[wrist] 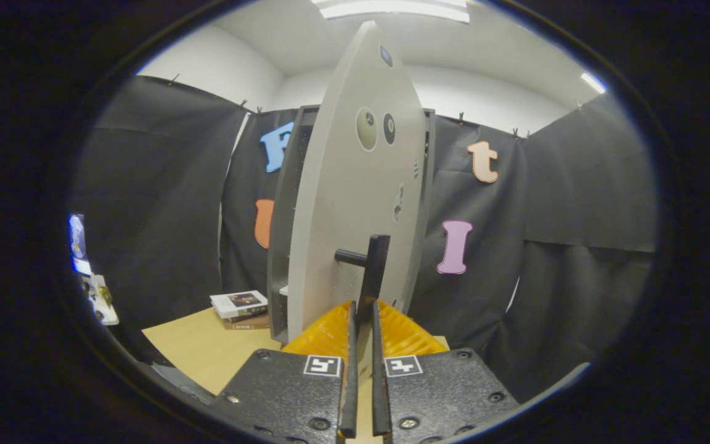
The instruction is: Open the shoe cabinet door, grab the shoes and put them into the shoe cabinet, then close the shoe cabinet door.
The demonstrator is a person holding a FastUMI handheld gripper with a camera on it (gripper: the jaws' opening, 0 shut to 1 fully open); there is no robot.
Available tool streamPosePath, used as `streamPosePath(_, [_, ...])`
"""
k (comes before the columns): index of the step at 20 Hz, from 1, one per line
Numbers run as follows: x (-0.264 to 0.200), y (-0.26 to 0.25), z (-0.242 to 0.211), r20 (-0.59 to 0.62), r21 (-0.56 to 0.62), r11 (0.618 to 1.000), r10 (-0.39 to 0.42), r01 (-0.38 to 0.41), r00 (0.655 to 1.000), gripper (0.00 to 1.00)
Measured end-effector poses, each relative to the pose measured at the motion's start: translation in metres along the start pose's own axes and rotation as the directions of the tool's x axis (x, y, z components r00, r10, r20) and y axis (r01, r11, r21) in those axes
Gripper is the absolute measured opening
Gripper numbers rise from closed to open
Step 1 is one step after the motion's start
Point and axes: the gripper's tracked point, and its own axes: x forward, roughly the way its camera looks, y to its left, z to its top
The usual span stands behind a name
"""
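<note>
Grey cabinet door (pixel 355 203) ajar | gripper (pixel 364 314) level — 2 fingers clamped on bar handle (pixel 372 271)

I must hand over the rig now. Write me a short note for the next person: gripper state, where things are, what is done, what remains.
Hand-held gripper: shut on the door handle, both fingers pressing its vertical bar.
Shoe cabinet door: partly open, seen almost edge-on; the cabinet stands on the table beside stacked books.
Done: handle gripped, door swung out.
Left: whether the shoes are inside cannot be told; check, load if needed, close the door.
</note>
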Motion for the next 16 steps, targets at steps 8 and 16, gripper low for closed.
streamPosePath(8, [-0.005,-0.065,-0.008,0.005,0.123,0.988,-0.099,0.098,0.995,0.05])
streamPosePath(16, [-0.014,-0.087,-0.028,-0.033,0.156,0.982,-0.101,0.105,0.994,0.04])
